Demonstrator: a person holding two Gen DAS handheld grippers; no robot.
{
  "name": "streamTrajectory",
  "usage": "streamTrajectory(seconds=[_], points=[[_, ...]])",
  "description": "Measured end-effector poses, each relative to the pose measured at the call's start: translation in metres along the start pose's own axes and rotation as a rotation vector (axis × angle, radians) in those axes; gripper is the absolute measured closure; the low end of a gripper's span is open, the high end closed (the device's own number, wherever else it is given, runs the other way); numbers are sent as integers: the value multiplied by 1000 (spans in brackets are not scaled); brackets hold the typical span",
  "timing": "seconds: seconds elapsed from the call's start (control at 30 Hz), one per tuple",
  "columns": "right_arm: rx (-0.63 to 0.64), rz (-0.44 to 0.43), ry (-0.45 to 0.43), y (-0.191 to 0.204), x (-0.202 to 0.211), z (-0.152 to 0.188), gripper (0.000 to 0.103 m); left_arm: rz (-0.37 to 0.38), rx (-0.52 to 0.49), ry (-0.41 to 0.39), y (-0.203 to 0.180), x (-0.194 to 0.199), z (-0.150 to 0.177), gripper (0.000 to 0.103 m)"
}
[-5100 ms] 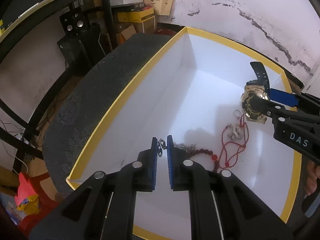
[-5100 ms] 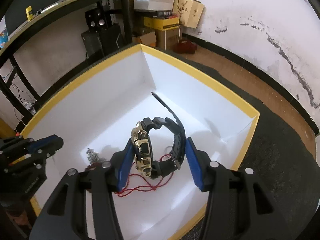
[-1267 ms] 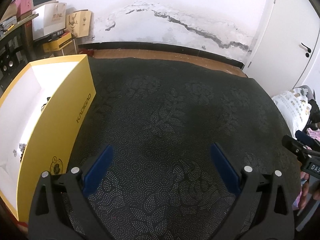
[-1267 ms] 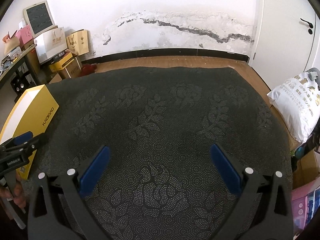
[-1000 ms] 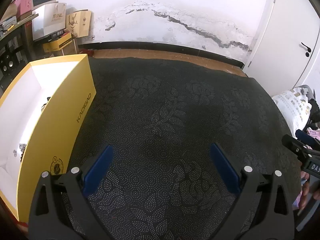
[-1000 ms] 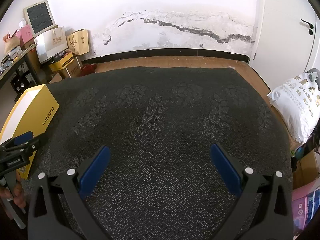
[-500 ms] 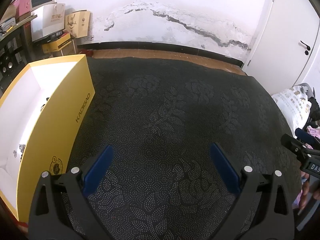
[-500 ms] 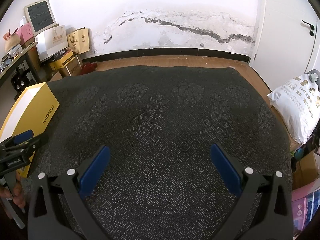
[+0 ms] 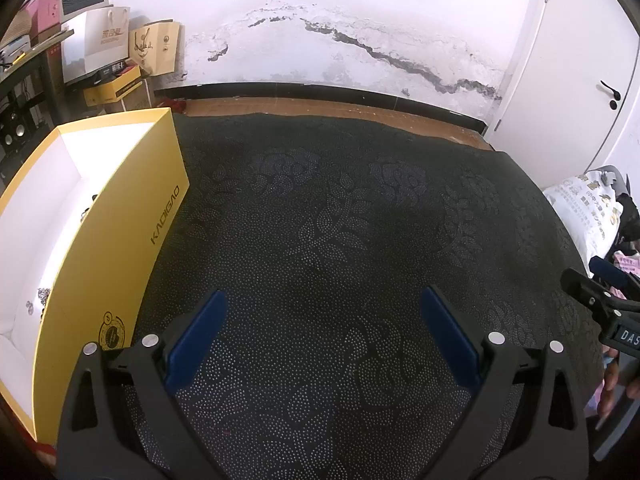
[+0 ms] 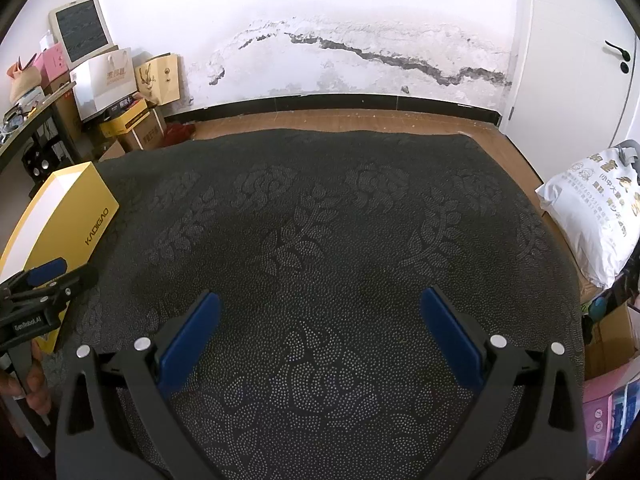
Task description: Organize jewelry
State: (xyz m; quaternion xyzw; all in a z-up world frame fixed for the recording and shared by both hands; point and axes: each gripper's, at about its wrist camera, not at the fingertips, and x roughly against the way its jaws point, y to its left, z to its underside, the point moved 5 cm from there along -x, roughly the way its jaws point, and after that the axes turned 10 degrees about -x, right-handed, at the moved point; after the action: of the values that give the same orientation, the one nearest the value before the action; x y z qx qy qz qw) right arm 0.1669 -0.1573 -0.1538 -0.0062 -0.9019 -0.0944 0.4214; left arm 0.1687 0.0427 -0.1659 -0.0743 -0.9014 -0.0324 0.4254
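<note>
Yellow box (image 9: 120, 232) sits left of both wide-spread grippers.

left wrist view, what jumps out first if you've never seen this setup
The bright yellow box at the left edge of the dark patterned cloth, its white inside holding small jewelry pieces. Then the jagged crack across the white wall behind. Both the left gripper and right gripper are open.
</note>
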Motion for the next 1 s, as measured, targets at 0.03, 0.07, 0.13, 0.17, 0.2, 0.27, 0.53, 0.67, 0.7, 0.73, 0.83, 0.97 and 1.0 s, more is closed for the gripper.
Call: streamTrajectory(seconds=[0.03, 0.07, 0.13, 0.17, 0.2, 0.27, 0.53, 0.67, 0.7, 0.73, 0.83, 0.97, 1.0], points=[[1, 1, -1, 0, 0, 0, 6, -1, 0, 1, 0, 0, 0, 6], [0, 0, 0, 0, 0, 0, 6, -1, 1, -1, 0, 0, 0, 6], [0, 0, -1, -1, 0, 0, 6, -2, 2, -3, -1, 1, -1, 6], [0, 0, -1, -1, 0, 0, 6, -3, 3, -3, -1, 1, 0, 6], [1, 0, -2, 0, 0, 0, 6, -2, 3, -4, -1, 1, 0, 6], [1, 0, -1, -1, 0, 0, 6, -2, 3, -6, -1, 1, 0, 6], [0, 1, -3, -1, 0, 0, 6, -3, 0, -4, -4, 1, -1, 6], [-1, 1, -5, 0, 0, 0, 6, -2, 1, -4, -4, 1, -1, 6], [-1, 1, -3, 0, 0, 0, 6, -3, 0, -5, -4, 1, -2, 6], [0, 1, -3, 0, -1, 0, 6, -2, -1, -5, -4, 1, -2, 6], [0, 1, -3, -1, 0, -1, 6, -2, -5, -8, -5, 1, -2, 6], [0, 1, -4, -1, 0, -1, 6, 5, -1, -19, -6, 2, -2, 6], [0, 1, -5, -1, -1, -1, 6, 4, -1, -24, -6, 2, -2, 6]])
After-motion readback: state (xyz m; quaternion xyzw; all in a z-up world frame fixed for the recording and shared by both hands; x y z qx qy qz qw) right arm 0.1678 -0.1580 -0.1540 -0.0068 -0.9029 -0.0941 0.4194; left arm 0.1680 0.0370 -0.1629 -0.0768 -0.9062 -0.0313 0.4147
